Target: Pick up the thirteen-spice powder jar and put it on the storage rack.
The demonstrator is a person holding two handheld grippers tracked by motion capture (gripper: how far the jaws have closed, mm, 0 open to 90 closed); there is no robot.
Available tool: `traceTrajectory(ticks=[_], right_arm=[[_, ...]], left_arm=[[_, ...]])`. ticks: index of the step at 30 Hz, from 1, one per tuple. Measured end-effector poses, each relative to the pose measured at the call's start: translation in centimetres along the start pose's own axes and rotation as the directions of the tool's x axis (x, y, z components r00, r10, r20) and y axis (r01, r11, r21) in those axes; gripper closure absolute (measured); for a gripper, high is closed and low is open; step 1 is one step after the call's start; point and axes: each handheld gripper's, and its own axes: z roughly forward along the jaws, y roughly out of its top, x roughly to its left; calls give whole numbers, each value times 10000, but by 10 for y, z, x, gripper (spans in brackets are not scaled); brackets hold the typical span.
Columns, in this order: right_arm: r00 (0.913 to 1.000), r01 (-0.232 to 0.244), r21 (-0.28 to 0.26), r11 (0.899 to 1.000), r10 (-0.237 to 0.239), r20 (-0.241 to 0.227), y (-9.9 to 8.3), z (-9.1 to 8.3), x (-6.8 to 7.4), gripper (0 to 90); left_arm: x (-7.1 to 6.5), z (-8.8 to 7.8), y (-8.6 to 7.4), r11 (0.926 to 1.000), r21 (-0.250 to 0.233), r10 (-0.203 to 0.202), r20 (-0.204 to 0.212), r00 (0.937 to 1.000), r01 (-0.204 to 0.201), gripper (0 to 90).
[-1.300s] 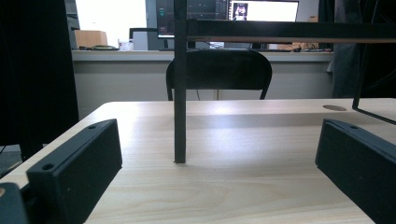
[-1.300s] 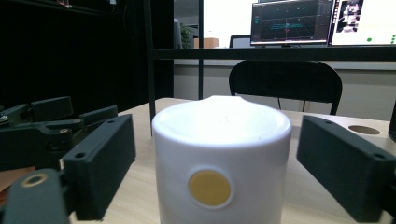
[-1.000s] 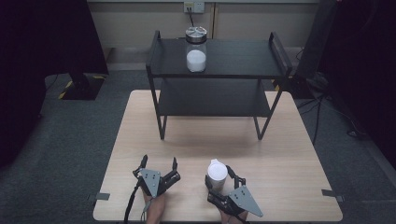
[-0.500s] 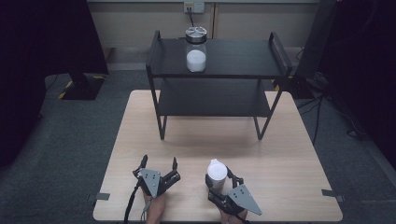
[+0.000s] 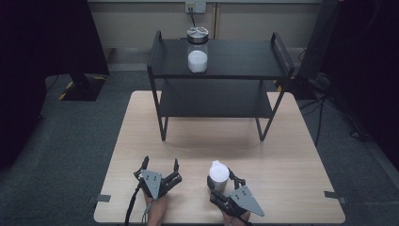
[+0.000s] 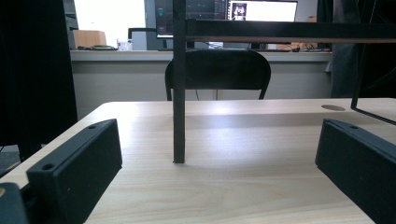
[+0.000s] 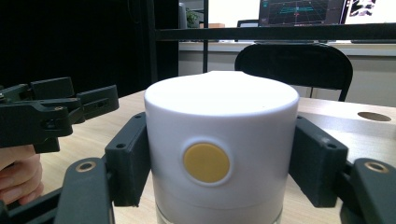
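The right gripper (image 5: 220, 181) has just closed its fingers (image 7: 128, 161) on the white-lidded jar (image 5: 219, 174), which stands on the table (image 5: 291, 160) near its front edge; in the right gripper view both pads press against the lid's sides rather than the glass body below. That looks like the main risk: if the lid is only loosely seated, a lift could pull it free and leave the jar behind, or the smooth round plastic could twist or slip between the pads. The left gripper (image 5: 159, 170) rests just beside it with fingers (image 6: 77, 163) spread wide and nothing between them. The black shelf rack (image 5: 221, 70), carrying another jar (image 5: 197, 49), stands well apart, so a tilted carry could clip its frame.
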Motion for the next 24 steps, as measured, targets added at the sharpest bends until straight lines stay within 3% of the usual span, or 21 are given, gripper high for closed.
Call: traceTrajectory(ticks=[18, 24], right_arm=[[9997, -235, 238, 9994, 237, -68, 11, 0, -9, 300], [9993, -115, 144, 9998, 120, -364, 19, -1, -14, 300]], left_arm=[[1, 0, 0, 10000, 2, -1, 59, 10000, 1, 0], [1, 0, 0, 10000, 3, 2, 59, 10000, -2, 0]])
